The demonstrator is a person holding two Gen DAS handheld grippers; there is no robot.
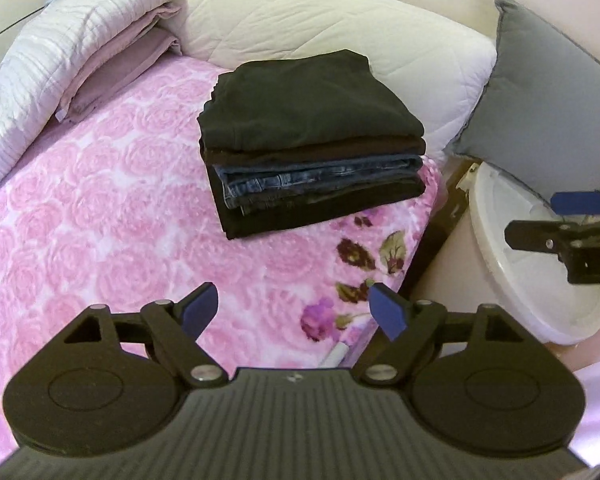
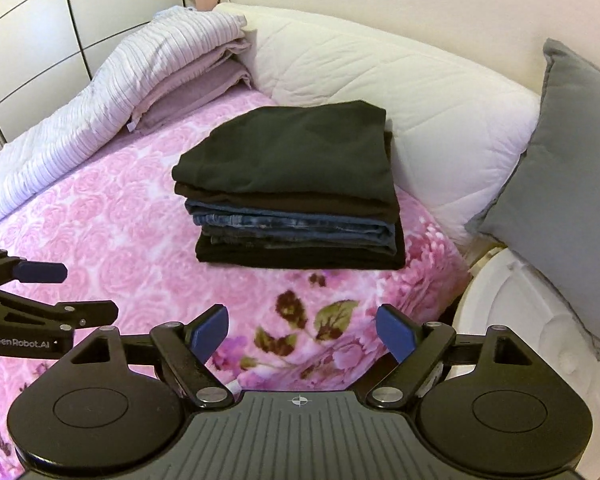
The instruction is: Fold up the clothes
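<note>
A stack of folded clothes (image 1: 308, 136) (image 2: 296, 184) sits on the pink rose-patterned blanket (image 1: 100, 216) (image 2: 132, 232) near the pillow. A dark top piece lies over a dark brown one, folded blue jeans (image 1: 320, 180) (image 2: 292, 224) and a black piece at the bottom. My left gripper (image 1: 294, 310) hangs open above the blanket, well in front of the stack, with nothing between its blue pads. My right gripper (image 2: 302, 334) is open too, over the flowered edge of the blanket. Each gripper shows at the side of the other's view: the right gripper (image 1: 548, 220), the left gripper (image 2: 88, 292).
A white quilted pillow (image 1: 340, 28) (image 2: 400, 92) lies behind the stack. A lilac striped quilt (image 1: 60, 60) (image 2: 120, 80) is bunched at the left. A grey cushion (image 1: 540, 92) (image 2: 560, 168) leans at the right over a white round lid (image 1: 540, 280) (image 2: 520, 320). White wardrobe doors (image 2: 40, 20) stand at the left.
</note>
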